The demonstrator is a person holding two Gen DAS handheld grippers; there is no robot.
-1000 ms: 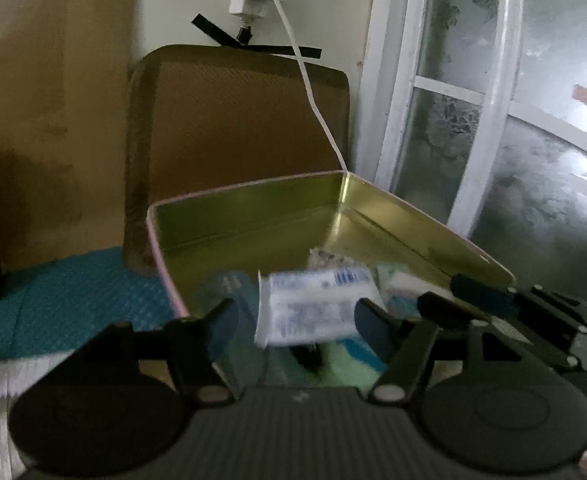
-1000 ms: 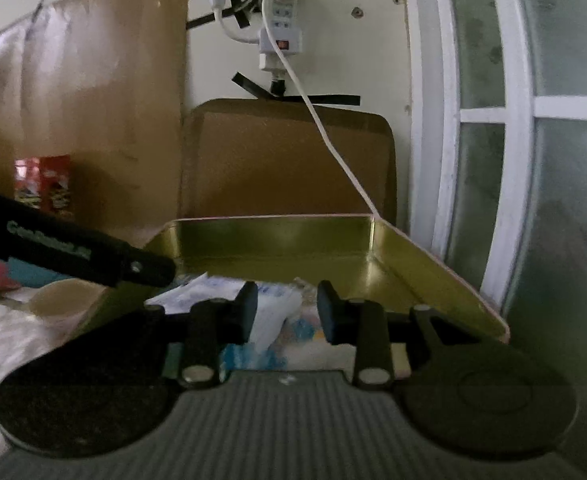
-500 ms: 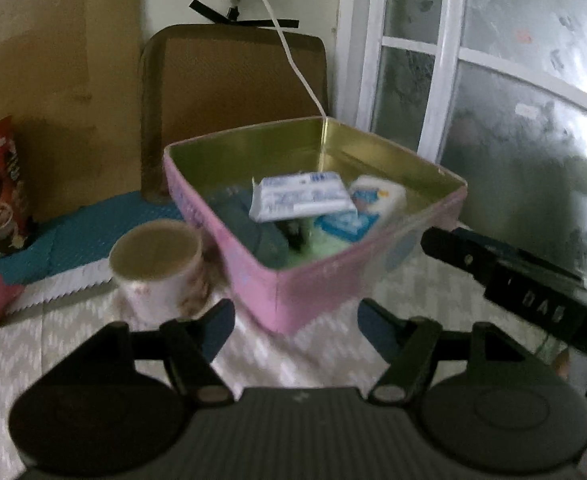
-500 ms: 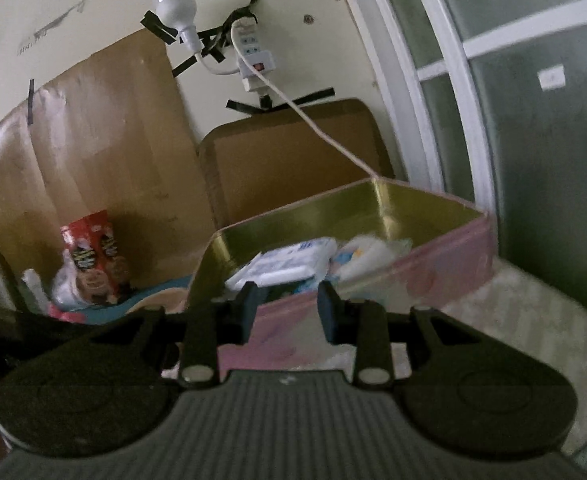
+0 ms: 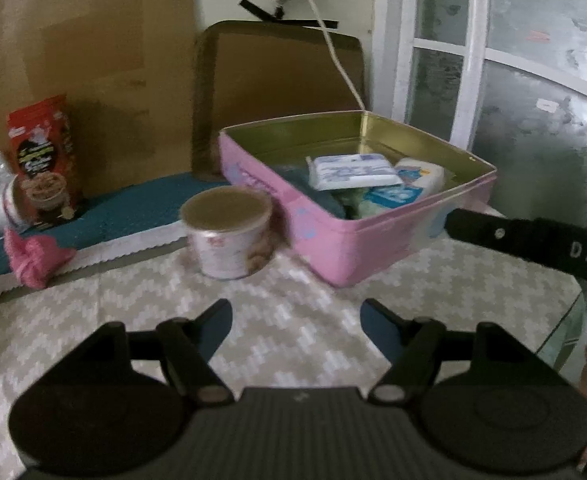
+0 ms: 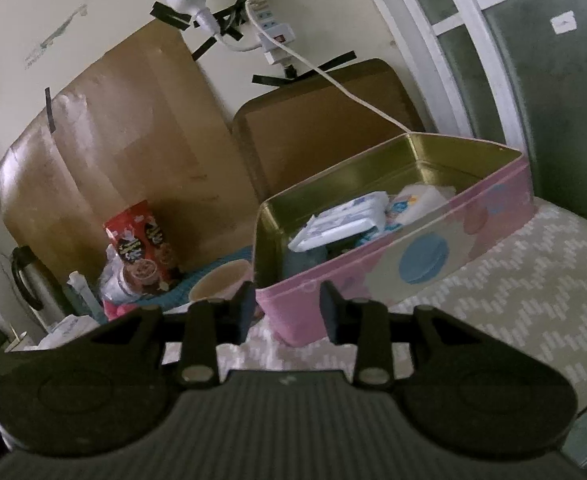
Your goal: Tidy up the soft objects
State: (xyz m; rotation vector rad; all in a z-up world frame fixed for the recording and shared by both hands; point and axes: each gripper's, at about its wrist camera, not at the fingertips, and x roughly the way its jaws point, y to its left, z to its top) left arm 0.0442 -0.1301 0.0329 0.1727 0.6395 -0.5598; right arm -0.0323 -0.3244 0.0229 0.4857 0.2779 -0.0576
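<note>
Pink tin [image 5: 357, 240] is the landmark: lid off, sitting on the zigzag-pattern mat [image 5: 301, 328], gold inside. Soft packs are in it: white-and-blue tissue pack [image 5: 351, 170] lies on top near the middle, a white pouch [image 5: 421, 172] just beside it toward the window side, more blue-and-white packs under them. Left gripper [image 5: 295, 316] hangs short of the tin over bare mat, jaws apart and just been opening, nothing between them. Right gripper [image 6: 287, 306] is near the tin's front corner, jaws narrowly apart, opened slightly, empty. Round can [image 5: 229, 236] stands just beside the tin's left wall; a red snack box [image 5: 43, 160] and pink cloth [image 5: 33, 256] are well left of it. White cable [image 5: 341, 64] drops to the tin's back rim. Cardboard [image 5: 281, 80] leans behind the tin.
</note>
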